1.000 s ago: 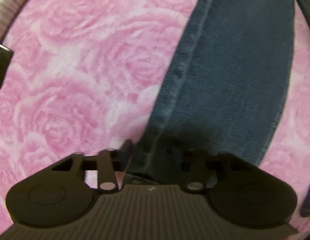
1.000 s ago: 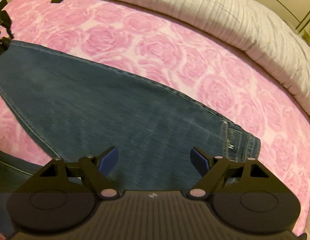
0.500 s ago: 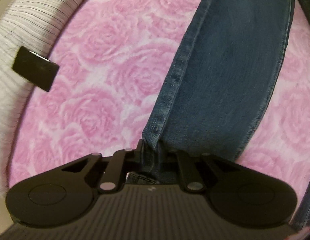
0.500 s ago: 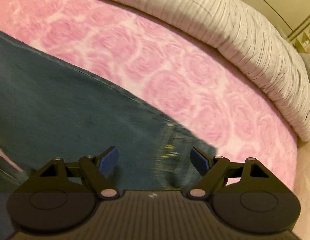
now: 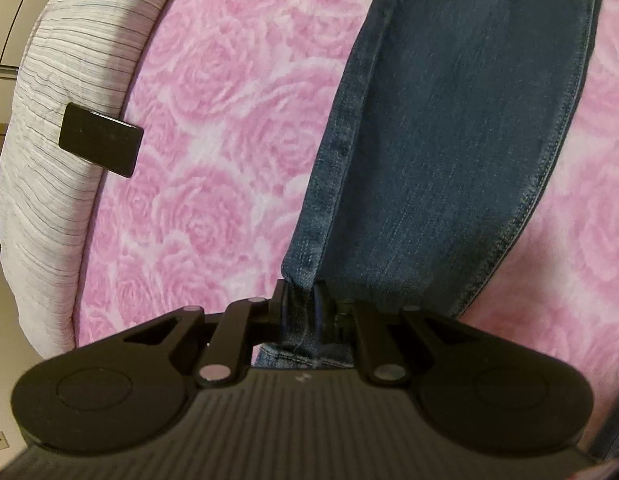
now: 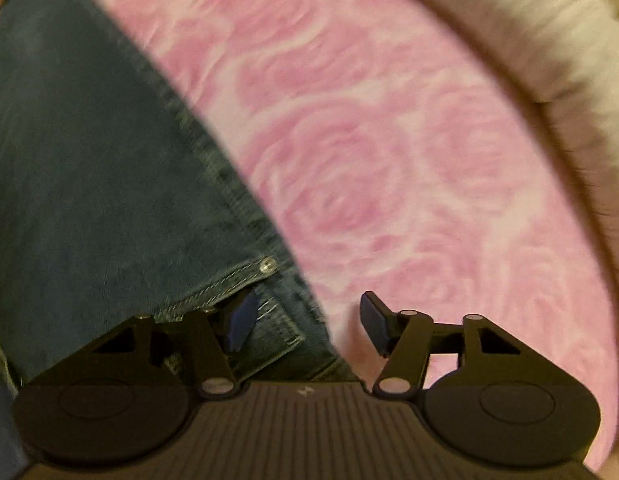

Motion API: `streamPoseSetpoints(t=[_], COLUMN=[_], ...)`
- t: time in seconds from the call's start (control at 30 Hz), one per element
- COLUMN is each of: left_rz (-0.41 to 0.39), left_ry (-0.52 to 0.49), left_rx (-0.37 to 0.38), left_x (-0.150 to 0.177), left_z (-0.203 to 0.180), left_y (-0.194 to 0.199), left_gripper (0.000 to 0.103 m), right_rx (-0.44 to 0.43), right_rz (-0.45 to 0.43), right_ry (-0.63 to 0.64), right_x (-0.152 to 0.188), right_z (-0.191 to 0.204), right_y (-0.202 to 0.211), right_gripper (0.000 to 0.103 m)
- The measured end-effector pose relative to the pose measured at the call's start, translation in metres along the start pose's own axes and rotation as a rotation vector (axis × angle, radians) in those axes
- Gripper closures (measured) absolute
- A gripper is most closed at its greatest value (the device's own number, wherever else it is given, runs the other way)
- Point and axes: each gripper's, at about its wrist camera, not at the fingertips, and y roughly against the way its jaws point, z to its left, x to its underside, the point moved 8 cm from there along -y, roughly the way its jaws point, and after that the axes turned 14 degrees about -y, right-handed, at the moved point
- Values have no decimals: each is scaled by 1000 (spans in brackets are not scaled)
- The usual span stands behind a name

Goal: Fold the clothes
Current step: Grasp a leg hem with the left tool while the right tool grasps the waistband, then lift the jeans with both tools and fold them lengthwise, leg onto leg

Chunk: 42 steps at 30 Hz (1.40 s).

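Left tool (image 5: 300, 309) now clenches the jeans (image 5: 449, 140) hem, lifted; right tool (image 6: 305, 322), closing, straddles what seems the waistband corner ungripped, so folding can begin.

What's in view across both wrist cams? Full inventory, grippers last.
jeans: 1, dark blue denim, flat on the blanket; leg end in the left wrist view, riveted pocket corner in the right wrist view.
blanket: 1, pink rose print, covers the bed under the jeans.
quilt: 1, white with thin grey lines, along the bed's edge.
black flat rectangle: 1, black, lies on the quilt's edge by the blanket.
left gripper: 1, black, jaws shut on the jeans' leg hem.
right gripper: 1, black with blue pads, jaws just closing in, astride the jeans' waist corner, not yet pressing.
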Motion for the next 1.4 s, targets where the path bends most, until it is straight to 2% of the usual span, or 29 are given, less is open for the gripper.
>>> streamPoseSetpoints(t=[0.2,0.23,0.3,0.4,0.5,0.63,0.8,0.97,1.1,1.27,1.4], left_rz=[31,33,37,38,27,1,-31,-42,-6,49,81], left_ry=[-19,-22,-23,-26,-21,3,45,111,116,114,56], left_rx=[3,7,9,6,-3,-29,-72,-114,-98,-25,4], left_x=[-2,-2,-3,-4,-2,4,23,51,95,120,121], left_z=[0,0,1,3,1,-1,-24,-79,-159,-264,-335], left_y=[-3,-2,-1,3,14,40,98,169,212,228,216], left_gripper=[94,94,94,94,94,94,94,94,93,93,93], right_rx=[-88,-103,-129,-120,-76,8,141,283,339,357,344], right_rz=[50,60,80,105,92,4,-183,-381,-450,-420,-363], right_ry=[28,18,3,3,26,53,98,128,124,155,168], right_x=[1,1,2,4,6,15,39,97,160,233,270], right_z=[-2,-2,-1,6,14,28,52,103,150,192,208], right_y=[-11,-11,-11,-6,6,41,110,176,200,183,147], right_gripper=[52,60,66,79,84,86,86,87,87,87,86])
